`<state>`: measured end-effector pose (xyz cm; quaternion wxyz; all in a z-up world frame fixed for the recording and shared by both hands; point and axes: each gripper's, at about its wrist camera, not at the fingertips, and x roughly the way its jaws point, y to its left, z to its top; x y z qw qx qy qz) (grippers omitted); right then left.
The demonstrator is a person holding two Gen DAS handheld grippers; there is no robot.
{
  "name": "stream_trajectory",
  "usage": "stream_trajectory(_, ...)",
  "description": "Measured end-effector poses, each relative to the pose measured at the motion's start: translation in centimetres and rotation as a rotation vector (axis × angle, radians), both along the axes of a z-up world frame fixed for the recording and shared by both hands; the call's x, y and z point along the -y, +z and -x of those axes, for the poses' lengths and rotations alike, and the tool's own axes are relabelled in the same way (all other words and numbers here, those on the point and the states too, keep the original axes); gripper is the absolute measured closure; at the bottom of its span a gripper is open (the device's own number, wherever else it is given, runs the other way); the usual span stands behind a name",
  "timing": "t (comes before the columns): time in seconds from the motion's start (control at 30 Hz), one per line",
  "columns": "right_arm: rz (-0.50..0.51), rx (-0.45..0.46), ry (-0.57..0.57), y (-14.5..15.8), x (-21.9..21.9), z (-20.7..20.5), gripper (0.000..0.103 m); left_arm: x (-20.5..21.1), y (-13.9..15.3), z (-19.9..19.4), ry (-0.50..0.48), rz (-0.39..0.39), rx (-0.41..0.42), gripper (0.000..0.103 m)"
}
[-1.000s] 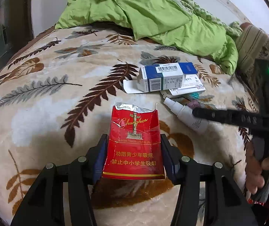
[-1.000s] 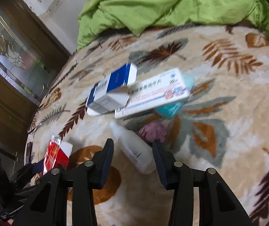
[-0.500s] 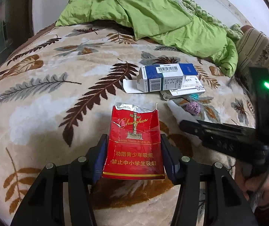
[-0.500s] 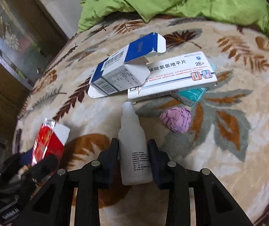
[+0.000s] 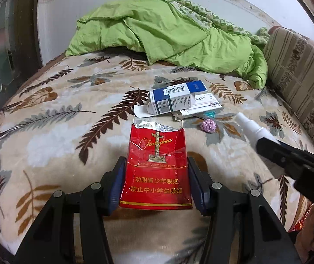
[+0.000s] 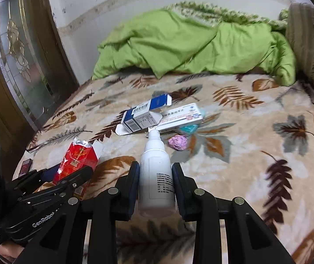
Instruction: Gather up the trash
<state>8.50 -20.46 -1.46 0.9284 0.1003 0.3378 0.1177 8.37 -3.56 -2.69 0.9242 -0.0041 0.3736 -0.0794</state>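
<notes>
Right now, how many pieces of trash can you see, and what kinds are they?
Cigarette packs: 1, the red pack in the left gripper
Bottles: 1, the white bottle in the right gripper
Boxes: 2, the blue-and-white box and the flat white box
Teal packets: 1
Purple wads: 1
Total: 6
</notes>
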Motion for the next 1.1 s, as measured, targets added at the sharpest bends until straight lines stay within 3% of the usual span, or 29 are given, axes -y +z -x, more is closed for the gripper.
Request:
stream_trajectory(0.17,-0.035,0.028,-0.02,0.3,0.7,2.7,0.071,0.3,0.5,2.2,0.012,-0.043,0.05,0.051)
stream_trajectory(0.37,-0.025,0.03,-0.018,0.2,0.6,2.9,0.071,0.6,0.6,2.4,0.024,-0.082,0.084,0.051)
stream_trajectory(1.1,-0.024,0.021,-0.009,-0.2,0.3,2.5,0.071,0.7,0.2,1.9,0.033,-0.087,0.077,0.051)
